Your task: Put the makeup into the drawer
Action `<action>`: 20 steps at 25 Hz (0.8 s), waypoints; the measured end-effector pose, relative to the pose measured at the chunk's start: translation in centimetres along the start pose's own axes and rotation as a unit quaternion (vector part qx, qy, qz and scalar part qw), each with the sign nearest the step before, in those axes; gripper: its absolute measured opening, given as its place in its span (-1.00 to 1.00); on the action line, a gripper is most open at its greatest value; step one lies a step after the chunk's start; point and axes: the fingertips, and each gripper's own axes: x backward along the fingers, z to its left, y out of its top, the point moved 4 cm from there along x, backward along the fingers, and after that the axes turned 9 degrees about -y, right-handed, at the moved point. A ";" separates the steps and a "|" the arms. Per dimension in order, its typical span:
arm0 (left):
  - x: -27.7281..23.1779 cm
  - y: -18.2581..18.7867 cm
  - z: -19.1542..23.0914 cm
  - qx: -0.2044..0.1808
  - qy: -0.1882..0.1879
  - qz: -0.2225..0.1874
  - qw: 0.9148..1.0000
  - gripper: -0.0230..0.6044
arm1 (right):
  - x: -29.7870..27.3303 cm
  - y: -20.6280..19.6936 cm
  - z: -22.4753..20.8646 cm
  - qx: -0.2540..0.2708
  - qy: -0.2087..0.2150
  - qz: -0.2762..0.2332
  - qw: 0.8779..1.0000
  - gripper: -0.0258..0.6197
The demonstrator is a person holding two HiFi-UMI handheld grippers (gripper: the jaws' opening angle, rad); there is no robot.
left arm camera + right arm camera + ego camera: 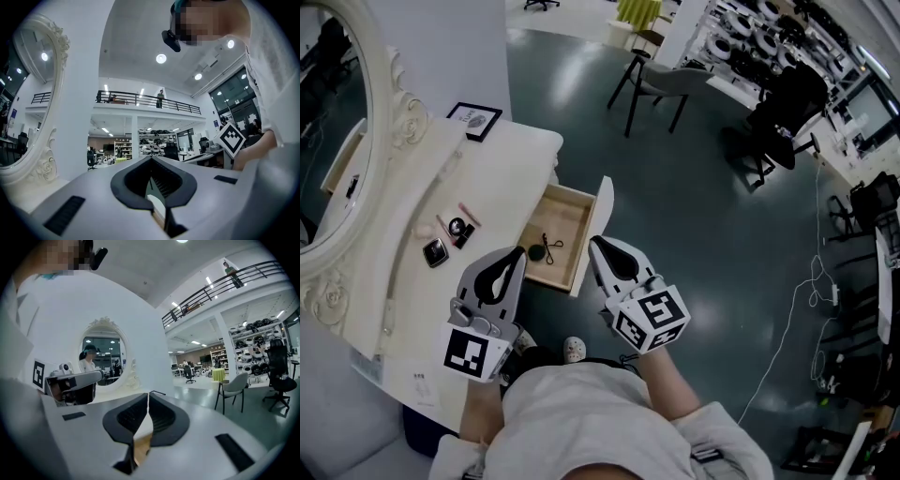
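Left gripper and right gripper held low over the open drawer, all 2 claws pressed together on nothing, makeup lying on the white table beside the mirror, eyelash curler inside the drawer.

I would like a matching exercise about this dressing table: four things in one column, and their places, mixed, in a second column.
1 black compact
2 scissor-like tool
3 picture frame
4 chair

A on the floor
B in the open drawer
C at the table's far end
D on the table beside the mirror

Pairs: 1-D, 2-B, 3-C, 4-A
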 end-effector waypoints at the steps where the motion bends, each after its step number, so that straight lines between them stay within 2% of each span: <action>1: 0.0 0.1 -0.1 -0.001 0.003 0.000 1.000 -0.89 | 0.2 0.2 -0.1 0.002 0.002 -0.004 1.000 -0.84; 11: -0.3 1.2 -2.0 -0.014 0.021 -0.010 1.000 -0.89 | 2.5 2.0 -0.7 0.024 0.025 -0.038 0.999 -0.84; 12: -0.3 1.5 -2.2 -0.016 0.025 -0.017 0.999 -0.89 | 2.7 2.1 -0.7 0.028 0.027 -0.041 0.998 -0.84; 15: -0.5 3.2 -2.5 -0.030 0.038 -0.072 0.996 -0.89 | 3.2 2.5 -0.7 0.036 0.034 -0.049 0.998 -0.84; 18: -0.4 2.7 -3.2 -0.026 0.039 -0.050 0.998 -0.89 | 3.8 2.7 -0.8 0.042 0.039 -0.053 0.997 -0.84; 20: -0.5 3.4 -3.5 -0.029 0.047 -0.064 0.996 -0.89 | 4.2 2.8 -0.8 0.047 0.041 -0.055 0.997 -0.84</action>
